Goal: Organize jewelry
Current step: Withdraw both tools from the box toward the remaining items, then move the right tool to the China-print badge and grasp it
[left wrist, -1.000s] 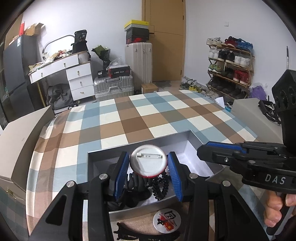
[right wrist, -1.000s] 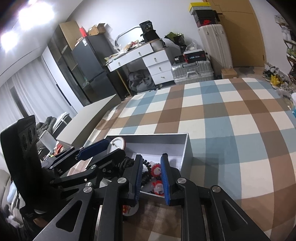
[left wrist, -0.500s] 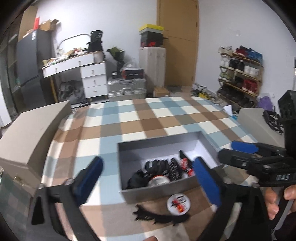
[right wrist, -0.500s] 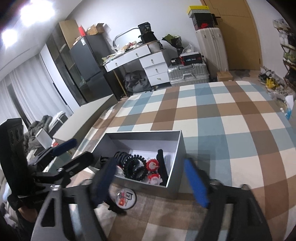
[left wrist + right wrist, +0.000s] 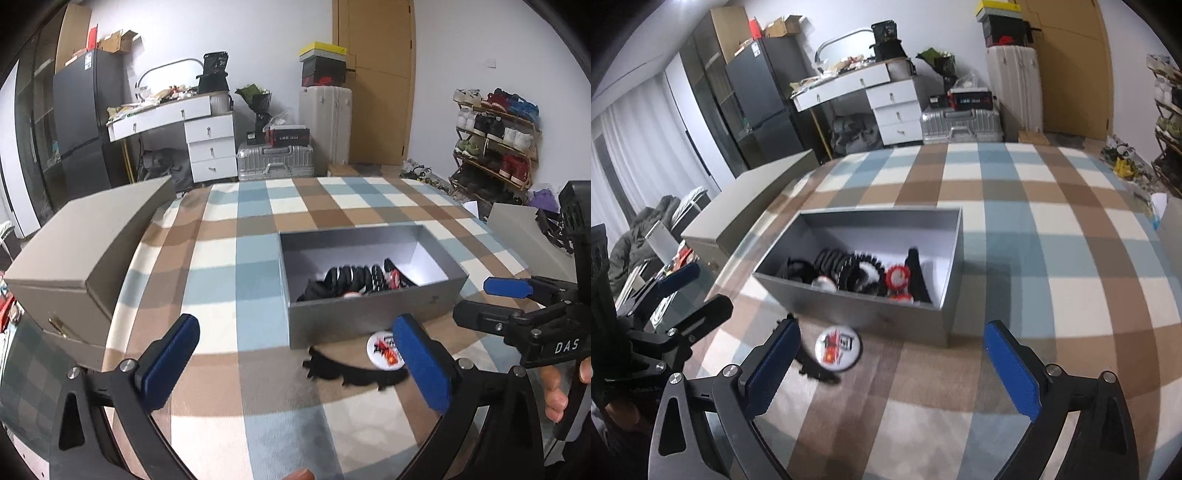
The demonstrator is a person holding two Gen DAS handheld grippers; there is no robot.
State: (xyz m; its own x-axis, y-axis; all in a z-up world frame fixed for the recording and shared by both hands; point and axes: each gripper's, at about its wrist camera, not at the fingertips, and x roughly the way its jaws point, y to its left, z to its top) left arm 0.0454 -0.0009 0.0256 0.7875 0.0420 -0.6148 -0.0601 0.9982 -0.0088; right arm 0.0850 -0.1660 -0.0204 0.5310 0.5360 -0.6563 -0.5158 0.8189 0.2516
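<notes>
A grey open box (image 5: 369, 317) (image 5: 849, 306) sits on the checked tablecloth and holds several black hair accessories (image 5: 351, 277) (image 5: 842, 264), red-and-white pieces (image 5: 897, 277) and a round badge (image 5: 823, 282). In front of the box lie a white round badge (image 5: 382, 349) (image 5: 837, 348) and a black toothed hair piece (image 5: 351, 373) (image 5: 812, 365). My left gripper (image 5: 295, 365) is wide open and empty, pulled back from the box. My right gripper (image 5: 892, 369) is wide open and empty; it also shows at the right of the left wrist view (image 5: 517, 302).
A beige box lid (image 5: 85, 251) (image 5: 750, 203) lies at the table's left edge. Another grey box (image 5: 524, 236) stands off the right side. Behind the table are a white desk (image 5: 177, 122), suitcases (image 5: 277, 158) and a shoe rack (image 5: 495, 136).
My left gripper let go of the white badge into the box. Both grippers opened wide and pulled back and up from the box.
</notes>
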